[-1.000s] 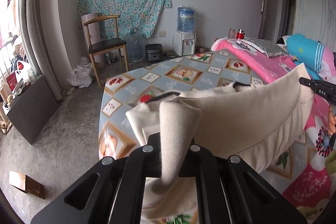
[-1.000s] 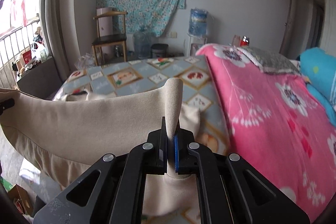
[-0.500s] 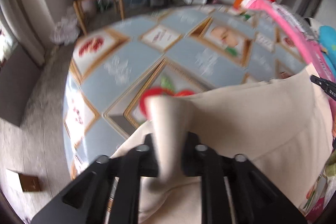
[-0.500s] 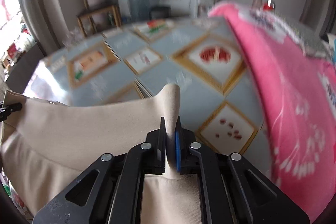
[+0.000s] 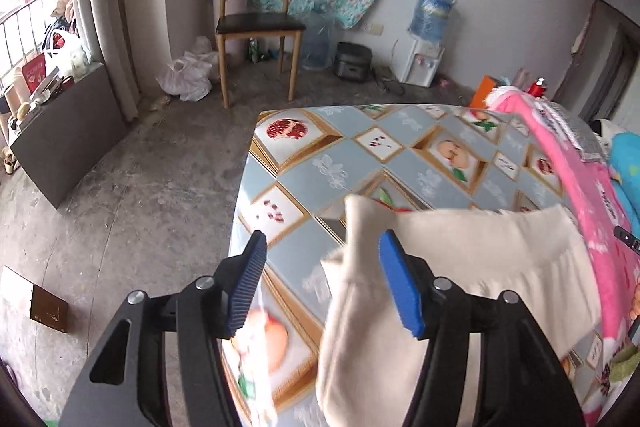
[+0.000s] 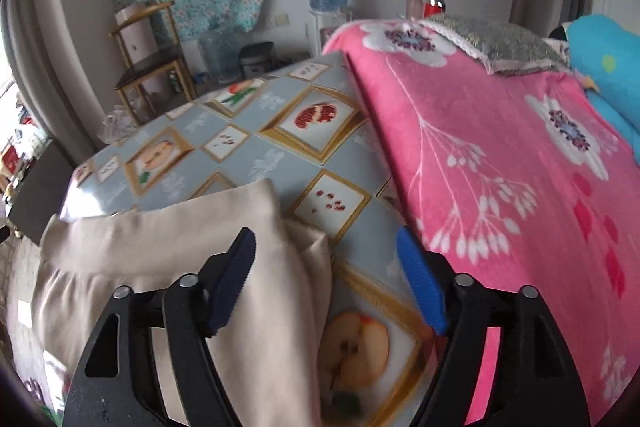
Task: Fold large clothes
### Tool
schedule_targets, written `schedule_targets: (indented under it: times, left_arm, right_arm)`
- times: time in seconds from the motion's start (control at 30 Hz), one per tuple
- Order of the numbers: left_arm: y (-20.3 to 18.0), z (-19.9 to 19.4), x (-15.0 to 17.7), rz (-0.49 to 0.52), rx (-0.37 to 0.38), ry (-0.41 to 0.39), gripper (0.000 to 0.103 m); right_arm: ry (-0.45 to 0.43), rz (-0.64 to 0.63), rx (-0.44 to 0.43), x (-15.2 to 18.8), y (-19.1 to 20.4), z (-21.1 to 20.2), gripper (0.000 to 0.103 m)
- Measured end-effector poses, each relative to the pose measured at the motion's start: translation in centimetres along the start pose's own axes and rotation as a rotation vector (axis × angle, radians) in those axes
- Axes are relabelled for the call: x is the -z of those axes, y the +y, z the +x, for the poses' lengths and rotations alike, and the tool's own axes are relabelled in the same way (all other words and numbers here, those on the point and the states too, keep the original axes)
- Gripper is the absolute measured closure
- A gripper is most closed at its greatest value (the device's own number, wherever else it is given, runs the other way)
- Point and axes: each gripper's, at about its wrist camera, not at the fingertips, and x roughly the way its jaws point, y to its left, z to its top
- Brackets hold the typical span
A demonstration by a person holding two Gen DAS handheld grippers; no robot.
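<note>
Left gripper (image 5: 320, 277): low centre of frame, angled down; jaws apart, just been opening, cloth corner between them, against the right pad.
Right gripper (image 6: 326, 277): low centre, angled down; jaws wide, just been opening, pads off the cloth.

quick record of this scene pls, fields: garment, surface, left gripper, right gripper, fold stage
garment: beige garment, folded edge lying flat
surface: fruit-print cloth beside a pink floral blanket
left gripper: open, jaws just opening; a garment corner stands between them, against the right-hand pad only
right gripper: open, jaws just opening; garment edge partly between them, not pinched
fold stage: fold laid down, both corners let go
</note>
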Motion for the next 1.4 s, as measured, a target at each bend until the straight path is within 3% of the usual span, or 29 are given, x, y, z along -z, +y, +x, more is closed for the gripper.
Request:
schedule_targets:
  times: [0.17, 0.33, 0.5, 0.7, 0.9, 1.07, 1.23, 1.4]
  left_arm:
    - [-3.5, -6.1, 5.6, 0.047, 0.087, -0.036, 0.026]
    - [-7.3, -10.1, 10.2, 0.064, 0.111, -0.092, 0.006]
    - [-10.5, -12.1, 13.5, 0.082, 0.146, -0.119, 0.005]
    - [-11.8, -13.7, 15.6, 0.048, 0.146, -0.107, 0.005]
    - [-13.7, -14.5, 16.3, 0.080, -0.062, -0.105, 0.005]
    - [-14.5, -14.6, 16.6, 0.054, -0.122, -0.105, 0.005]
    - [-15.8, -13.6, 16.0, 0.098, -0.183, -0.067, 0.005]
    - [-17.6, -12.9, 16.3, 0.159, -0.219, -0.083, 0.005]
  right_arm:
    - [-0.049, -0.026, -0.075, 3.9, 2.7, -6.5, 0.013]
    - [-0.022, -0.041, -0.130, 8.3, 6.8, -9.6, 0.008]
    - [-0.002, -0.086, -0.100, 12.6, 11.5, -11.5, 0.008]
    - [-0.075, -0.157, 0.019, 15.3, 14.7, -14.1, 0.007]
    - [-0.099, -0.112, 0.063, 17.0, 15.3, -15.3, 0.007]
    - [-0.099, -0.099, 0.064, 17.3, 15.0, -15.5, 0.007]
    - [-0.067, -0.069, 0.046, 17.0, 14.4, -15.1, 0.007]
    - [-0.043, -0.053, 0.019, 16.8, 13.8, -14.4, 0.007]
